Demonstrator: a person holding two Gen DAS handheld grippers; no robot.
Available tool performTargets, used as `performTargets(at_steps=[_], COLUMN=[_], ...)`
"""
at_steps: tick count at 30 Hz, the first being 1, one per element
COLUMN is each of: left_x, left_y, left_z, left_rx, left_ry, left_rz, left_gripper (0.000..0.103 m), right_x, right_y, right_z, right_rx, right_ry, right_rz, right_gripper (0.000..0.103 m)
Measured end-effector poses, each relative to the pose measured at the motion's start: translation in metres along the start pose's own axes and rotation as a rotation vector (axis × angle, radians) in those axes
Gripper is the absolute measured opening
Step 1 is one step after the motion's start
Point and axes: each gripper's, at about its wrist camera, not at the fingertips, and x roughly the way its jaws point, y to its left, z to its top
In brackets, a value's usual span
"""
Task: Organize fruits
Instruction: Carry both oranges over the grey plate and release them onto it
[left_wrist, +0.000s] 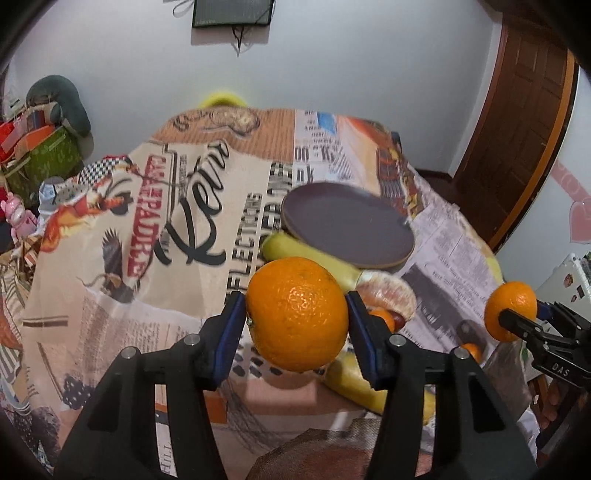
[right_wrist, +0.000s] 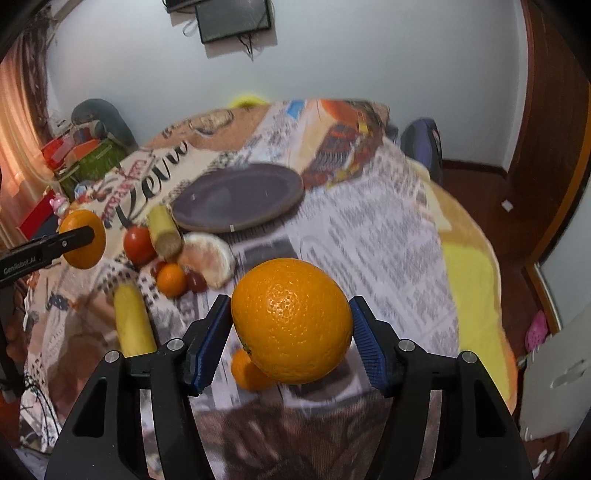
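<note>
Above the near edge of the bench (right_wrist: 388, 229), both grippers carry fruit. Seen from its own wrist view, the left gripper (left_wrist: 296, 317) has its jaws closed on an orange (left_wrist: 297, 314), the blue pads pressing its two sides so it hangs clear of the printed tablecloth (left_wrist: 147, 206). On the other side the right gripper (right_wrist: 291, 325) grips a second orange (right_wrist: 291, 320) the same way, across its widest part, which looks like a sensible hold for a round, smooth fruit that could roll out of a shallower pinch.

Further back on the bench lies a dark purple plate (right_wrist: 236, 197), bare, and I judge it to be where the fruits are meant to go; both oranges are held well short of it. Between the grippers and the plate the remaining fruits sit in a loose cluster: a banana (right_wrist: 133, 323) near the front, a second banana (right_wrist: 164, 230) with its end touching the plate's rim, a red tomato (right_wrist: 138, 243) beside it, a peeled citrus half (right_wrist: 208, 260), a small mandarin (right_wrist: 170, 280) and some dark red grapes (right_wrist: 195, 281) just beside that. Another small mandarin (right_wrist: 245, 371) shows under the right gripper's orange.

Motion blur on the cloth in the right wrist view suggests that gripper is moving. Carrying each orange over the cluster, rather than through it, seems the safe course
</note>
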Motion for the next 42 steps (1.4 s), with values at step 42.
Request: performTargets(at_steps=[42], left_x=[0.083], left_y=[-0.009], left_z=[0.122], left_rx=[0.007], left_ry=[-0.067], left_rz=[0.000], left_gripper=[0.054], right_x=[0.076], right_y=[0.023], right_z=[0.146], right_rx=[-0.125], right_ry=[-0.177], right_rz=[0.015], right_gripper=[0.061])
